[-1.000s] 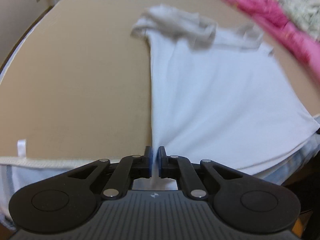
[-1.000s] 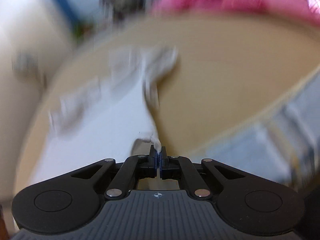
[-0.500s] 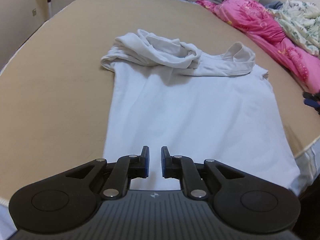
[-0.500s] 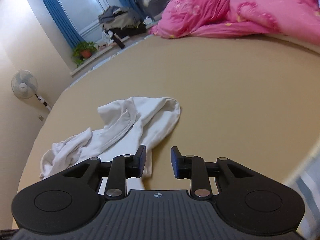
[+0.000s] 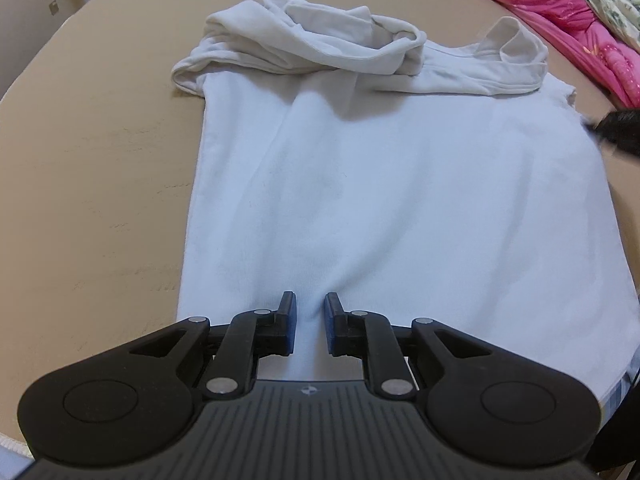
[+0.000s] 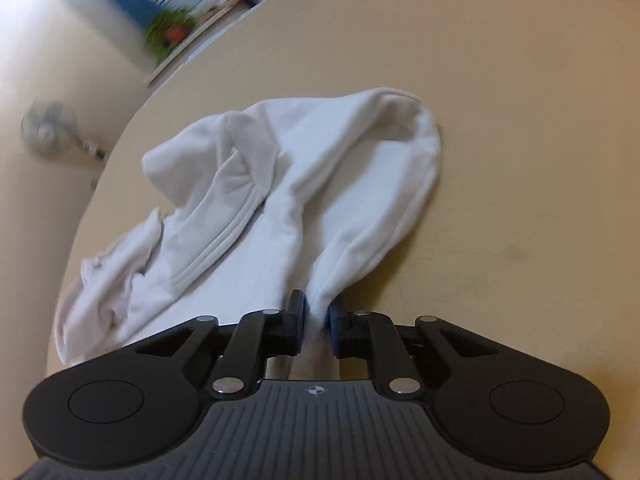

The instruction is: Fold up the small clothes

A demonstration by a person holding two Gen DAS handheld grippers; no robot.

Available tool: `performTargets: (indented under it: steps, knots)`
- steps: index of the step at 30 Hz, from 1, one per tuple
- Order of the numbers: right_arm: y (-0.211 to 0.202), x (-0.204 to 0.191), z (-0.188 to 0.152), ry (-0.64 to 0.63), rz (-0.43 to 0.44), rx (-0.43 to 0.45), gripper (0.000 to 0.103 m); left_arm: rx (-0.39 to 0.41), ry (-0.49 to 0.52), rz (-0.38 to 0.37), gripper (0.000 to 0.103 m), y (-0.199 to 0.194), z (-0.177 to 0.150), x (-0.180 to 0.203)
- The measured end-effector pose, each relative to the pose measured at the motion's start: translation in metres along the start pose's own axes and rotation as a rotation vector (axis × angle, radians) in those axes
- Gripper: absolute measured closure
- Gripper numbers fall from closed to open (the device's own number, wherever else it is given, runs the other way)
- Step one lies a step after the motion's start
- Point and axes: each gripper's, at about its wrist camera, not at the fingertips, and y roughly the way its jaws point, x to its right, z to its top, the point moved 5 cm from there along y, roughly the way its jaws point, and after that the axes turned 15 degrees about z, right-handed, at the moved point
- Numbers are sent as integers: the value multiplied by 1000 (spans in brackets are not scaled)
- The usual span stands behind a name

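Pinching a sleeve fold, right claw (image 6: 316, 314) closing on white shirt (image 5: 392, 184) — left claw (image 5: 310, 312) parted, empty, hem hidden.

No readable text, label, brand or number is showing anywhere. Only a small crosshair mark is sitting on each gripper's ribbed body: left gripper (image 5: 310, 322), right gripper (image 6: 317, 325).

White shirt (image 5: 392, 200) is soft matt knit cloth (ribbed hems), on a smooth tan bedsheet (image 5: 100, 180).
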Motion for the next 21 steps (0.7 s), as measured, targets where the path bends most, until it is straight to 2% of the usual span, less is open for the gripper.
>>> performTargets:
  steps: [1, 2, 3, 5, 6, 7, 8, 10, 12, 13, 14, 15, 16, 17, 21]
  knots:
    - [-12, -13, 14, -136, -43, 51, 97, 2, 3, 2, 86, 1, 0, 1]
    - [-32, -30, 31, -336, -126, 141, 97, 5, 10, 6, 86, 0, 0, 2]
    - [-53, -44, 44, -534, -236, 243, 97, 10, 19, 11, 86, 0, 1, 3]
    - [-83, -56, 57, -843, -466, 400, 97, 19, 35, 18, 86, 0, 1, 5]
    - [-88, -53, 55, -1026, -632, 451, 96, 21, 40, 19, 86, 0, 2, 6]
    - [-86, -44, 51, -1140, -737, 448, 96, 23, 43, 19, 86, 0, 1, 6]
    - [-79, -25, 46, -1206, -817, 370, 95, 24, 44, 18, 86, 0, 1, 6]
    - [-61, 27, 33, -1167, -898, 113, 95, 21, 39, 12, 86, 1, 2, 4]
    - [-55, 74, 18, -1016, -928, -112, 95, 17, 33, 9, 86, 1, 3, 4]
    - [-60, 92, 10, -956, -930, -179, 95, 15, 31, 9, 86, 1, 3, 4]
    - [-68, 97, 8, -920, -928, -171, 94, 15, 31, 10, 86, 1, 3, 4]
    - [-84, 102, 12, -843, -920, -128, 91, 15, 32, 11, 86, 1, 3, 5]
    - [-101, 106, 19, -736, -901, -68, 79, 15, 32, 13, 86, 1, 3, 5]
    - [-118, 111, 26, -606, -859, -7, 74, 16, 34, 14, 86, 1, 3, 6]
    - [-186, 142, 41, -58, -545, 291, 71, 21, 39, 11, 86, 1, 3, 5]
